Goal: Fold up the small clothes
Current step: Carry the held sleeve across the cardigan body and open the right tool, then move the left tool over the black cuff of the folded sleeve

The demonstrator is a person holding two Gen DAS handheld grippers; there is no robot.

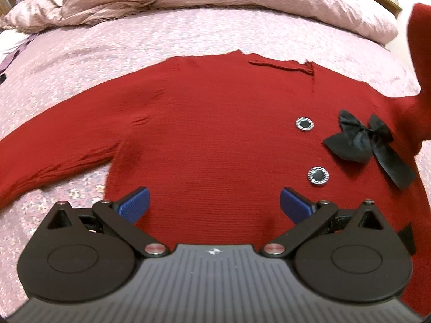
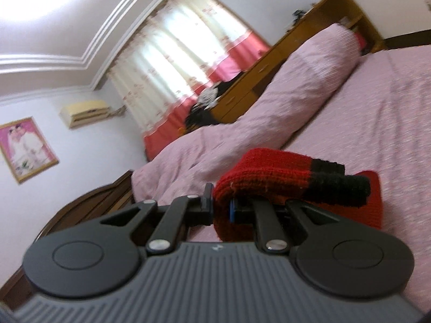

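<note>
A small red knit sweater (image 1: 215, 134) lies flat on the pink bedspread (image 1: 107, 45). It has two silver buttons (image 1: 304, 123) and a black bow (image 1: 369, 145) at the right. Its left sleeve (image 1: 54, 156) stretches out to the left. My left gripper (image 1: 214, 204) is open, just above the sweater's near edge. My right gripper (image 2: 223, 210) is shut on the red sleeve with a black cuff (image 2: 291, 183) and holds it lifted. That raised sleeve shows at the right edge of the left wrist view (image 1: 420, 53).
Pink pillows (image 1: 296, 0) and a rumpled pink cover (image 1: 94, 2) lie along the far side of the bed. A wooden headboard shelf (image 2: 296, 43), curtains (image 2: 188, 62) and a wooden footboard (image 2: 102, 196) show in the right wrist view.
</note>
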